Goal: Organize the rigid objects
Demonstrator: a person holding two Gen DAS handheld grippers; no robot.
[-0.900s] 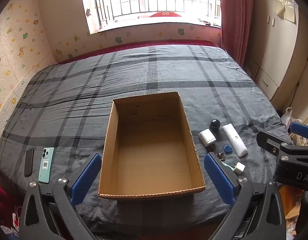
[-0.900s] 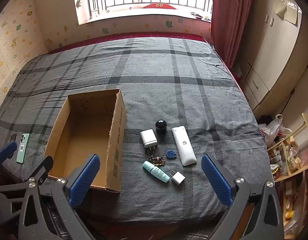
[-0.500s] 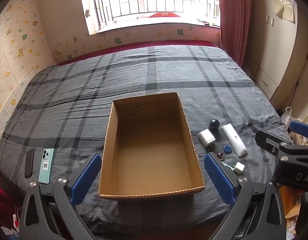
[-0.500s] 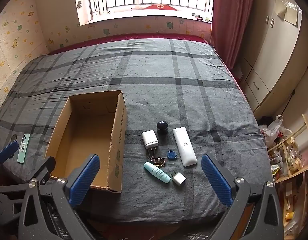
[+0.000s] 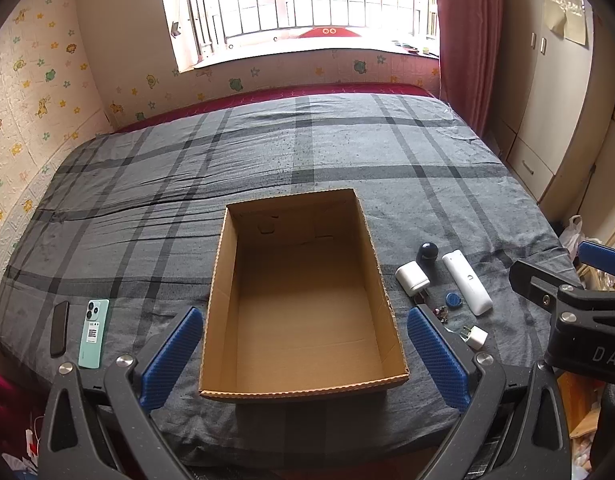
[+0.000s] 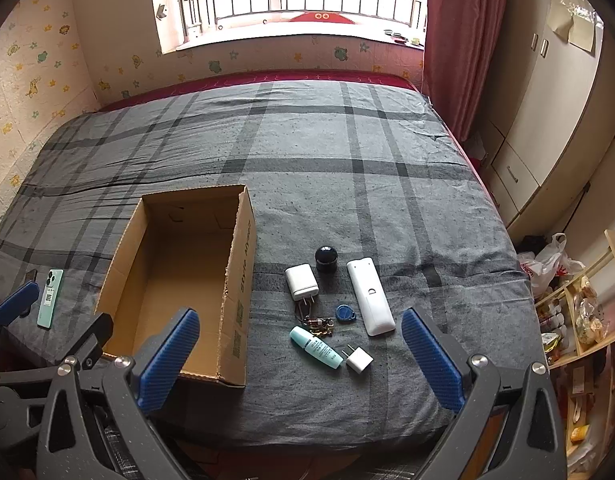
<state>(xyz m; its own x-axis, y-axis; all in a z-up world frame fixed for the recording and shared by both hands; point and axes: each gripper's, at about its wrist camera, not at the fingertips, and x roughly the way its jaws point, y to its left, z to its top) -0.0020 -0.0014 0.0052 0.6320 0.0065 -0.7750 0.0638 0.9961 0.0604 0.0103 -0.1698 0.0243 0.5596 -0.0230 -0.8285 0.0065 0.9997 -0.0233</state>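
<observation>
Since the earlier frames, both views have drifted only slightly: the cardboard box (image 5: 303, 300) and the small items sit a little lower in each view, as if both grippers had eased forward over the bed (image 6: 347, 160), and nothing on it has been shifted. The left gripper (image 5: 303, 356) hangs with its jaws spread wide and empty above the box's near edge; the right gripper (image 6: 299, 356) is likewise released, holding nothing, above the cluster to the right of the box. So the sorting looks not yet begun; the box is bare inside. Outward lie a teal tube (image 6: 315, 347), a small white plug (image 6: 358, 358), keys (image 6: 317, 323), a blue fob (image 6: 346, 313), a white charger (image 6: 301, 281), a black knob (image 6: 326, 258) and a white remote (image 6: 370, 296). The box side reads "Style", then a blurred word; the right gripper's body in the left view shows "DAS". A teal phone (image 5: 93, 334) carries an unreadable barcode sticker.
</observation>
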